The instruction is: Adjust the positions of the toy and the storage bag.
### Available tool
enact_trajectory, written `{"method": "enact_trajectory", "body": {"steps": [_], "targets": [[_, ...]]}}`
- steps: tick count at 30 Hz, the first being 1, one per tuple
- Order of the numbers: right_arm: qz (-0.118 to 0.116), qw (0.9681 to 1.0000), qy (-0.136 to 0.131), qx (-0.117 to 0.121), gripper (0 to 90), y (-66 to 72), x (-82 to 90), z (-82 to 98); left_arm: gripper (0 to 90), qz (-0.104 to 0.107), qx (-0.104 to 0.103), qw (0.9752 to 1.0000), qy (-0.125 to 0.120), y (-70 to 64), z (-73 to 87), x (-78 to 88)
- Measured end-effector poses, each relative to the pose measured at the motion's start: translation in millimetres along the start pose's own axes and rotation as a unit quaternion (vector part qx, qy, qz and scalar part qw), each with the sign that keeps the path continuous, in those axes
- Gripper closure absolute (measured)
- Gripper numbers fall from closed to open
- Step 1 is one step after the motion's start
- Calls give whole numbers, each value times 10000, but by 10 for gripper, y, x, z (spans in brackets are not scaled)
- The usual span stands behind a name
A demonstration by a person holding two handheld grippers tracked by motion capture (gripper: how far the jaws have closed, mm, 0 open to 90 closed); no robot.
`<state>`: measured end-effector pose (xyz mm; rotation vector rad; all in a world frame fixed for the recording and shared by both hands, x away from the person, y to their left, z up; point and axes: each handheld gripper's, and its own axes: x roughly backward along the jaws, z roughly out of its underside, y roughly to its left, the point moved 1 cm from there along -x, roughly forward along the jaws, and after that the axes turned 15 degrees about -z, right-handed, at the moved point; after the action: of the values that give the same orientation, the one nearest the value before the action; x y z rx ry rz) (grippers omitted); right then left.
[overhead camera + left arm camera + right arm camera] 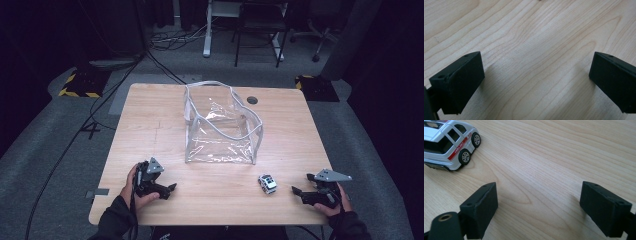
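A small white toy car point(267, 183) with a red stripe stands on the wooden table point(150, 115), right of centre near the front. In the right gripper view the toy car point(449, 143) sits at the upper left, beyond the left jaw. My right gripper point(303, 184) rests low at the front right, a short way right of the car, and stands open point(537, 202) over bare wood. My left gripper point(167, 189) lies at the front left, also open point(535, 77) with nothing between its jaws. A clear plastic bag point(220, 125) with grey trim stands open-topped at mid-table.
The table's front edge point(200, 222) runs just below both hands. A dark round hole point(252, 100) marks the tabletop behind the bag. Cables, a desk frame and chair legs stand on the floor beyond the far edge.
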<state>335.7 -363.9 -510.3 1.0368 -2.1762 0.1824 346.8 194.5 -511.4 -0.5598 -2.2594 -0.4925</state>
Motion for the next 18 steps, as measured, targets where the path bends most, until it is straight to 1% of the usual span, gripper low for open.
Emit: {"method": "enact_trajectory", "body": {"steps": [3, 5, 7, 9, 10, 12, 14, 16, 17, 18], "targets": [[-50, 10000, 15, 61, 155, 10, 4, 5, 1, 0, -2, 10000, 1, 0, 0, 0], [-150, 9998, 72, 133, 155, 24, 14, 9, 1, -1, -1, 10000, 2, 0, 0, 0], [-199, 9996, 64, 197, 156, 38, 7, 8, 1, -1, -1, 10000, 1, 0, 0, 0], [-205, 9996, 81, 193, 155, 44, 9, 9, 1, -1, -1, 10000, 1, 0, 0, 0], [-252, 9992, 96, 303, 155, 62, 5, 12, 1, -2, -4, 10000, 0, 1, 0, 0], [-270, 9991, 76, 327, 155, 80, -1, 11, 1, -3, -2, 10000, 0, 1, 0, 0], [-315, 9986, 98, 418, 155, 100, -10, 4, 1, -31, 15, 10000, 7, -2, 3, 4], [-394, 9982, 97, 442, 155, 140, -31, -4, 3, -58, 39, 10000, -8, -6, 6, 5], [-394, 9982, 97, 442, 155, 140, -31, -4, 4, -58, 39, 10000, -8, -6, 6, 5], [-449, 9976, 105, 508, 155, 166, -51, -9, 3, -65, 32, 10000, -12, -4, 5, 6]]}}
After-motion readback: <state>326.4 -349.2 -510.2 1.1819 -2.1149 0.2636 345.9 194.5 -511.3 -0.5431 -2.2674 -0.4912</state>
